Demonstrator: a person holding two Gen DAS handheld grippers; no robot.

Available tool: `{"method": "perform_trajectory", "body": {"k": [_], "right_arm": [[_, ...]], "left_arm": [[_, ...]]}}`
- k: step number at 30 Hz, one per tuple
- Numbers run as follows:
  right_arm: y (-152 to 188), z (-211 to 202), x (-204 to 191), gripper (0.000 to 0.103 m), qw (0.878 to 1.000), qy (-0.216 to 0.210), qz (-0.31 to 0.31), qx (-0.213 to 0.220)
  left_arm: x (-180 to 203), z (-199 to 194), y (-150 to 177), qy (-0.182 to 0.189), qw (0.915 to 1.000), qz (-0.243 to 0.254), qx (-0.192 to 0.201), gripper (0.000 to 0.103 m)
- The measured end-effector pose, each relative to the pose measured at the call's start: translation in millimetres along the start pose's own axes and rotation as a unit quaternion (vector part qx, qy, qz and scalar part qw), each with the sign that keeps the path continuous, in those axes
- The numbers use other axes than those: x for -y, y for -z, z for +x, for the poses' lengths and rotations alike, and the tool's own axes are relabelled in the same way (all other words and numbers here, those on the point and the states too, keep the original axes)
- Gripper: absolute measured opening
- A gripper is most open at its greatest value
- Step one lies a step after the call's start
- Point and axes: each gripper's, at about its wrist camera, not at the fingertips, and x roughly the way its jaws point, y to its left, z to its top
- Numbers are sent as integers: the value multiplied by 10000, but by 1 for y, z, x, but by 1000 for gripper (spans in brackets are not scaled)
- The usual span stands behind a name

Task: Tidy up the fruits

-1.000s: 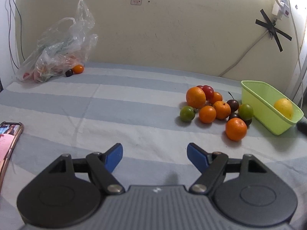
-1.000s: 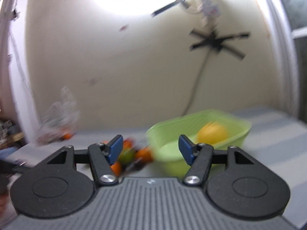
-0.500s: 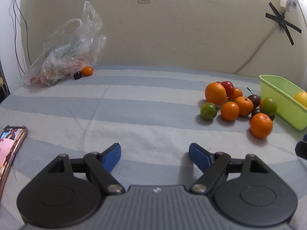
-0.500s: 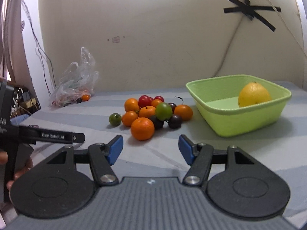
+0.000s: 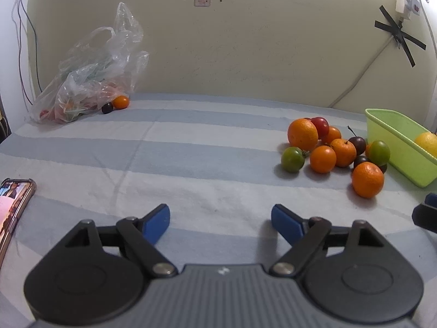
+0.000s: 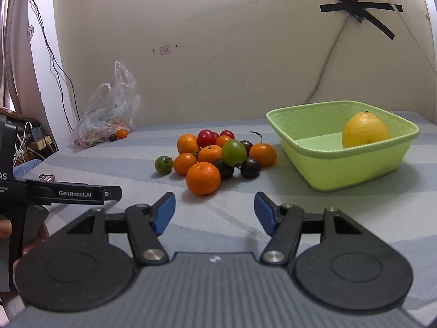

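Right gripper (image 6: 214, 211), jaws spread and empty, had swung down from the wall to face the fruit pile (image 6: 215, 154) just left of the green basket (image 6: 325, 147), so guessing next pick was up.

The words "GenRobot.AI" are printed in white on the black arm of the left gripper (image 6: 62, 193), seen at the left side of the right wrist view. Just left of that, on the same black tool, are the big white letters "AS" at the picture's edge, and tiny white print under them that is too small to read. A small sticker (image 5: 202, 1) on the wall has marks that cannot be read
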Motion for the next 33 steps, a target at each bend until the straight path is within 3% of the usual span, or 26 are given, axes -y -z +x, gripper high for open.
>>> {"method": "perform_trajectory", "body": {"k": [19,25,33], "right_arm": [[1,6,-5,66,9989,407,-105,-222],[3,5,-11,66,9983,469,-227,-247],[-3,17,-20,66,9968,485,-537,-337]], "left_arm": [[2,1,1,-1,10000,41,-13,87],[-3,1,-4,446,9990,12,51,82],[21,17,-31,1158,9905,706,231,68]]}}
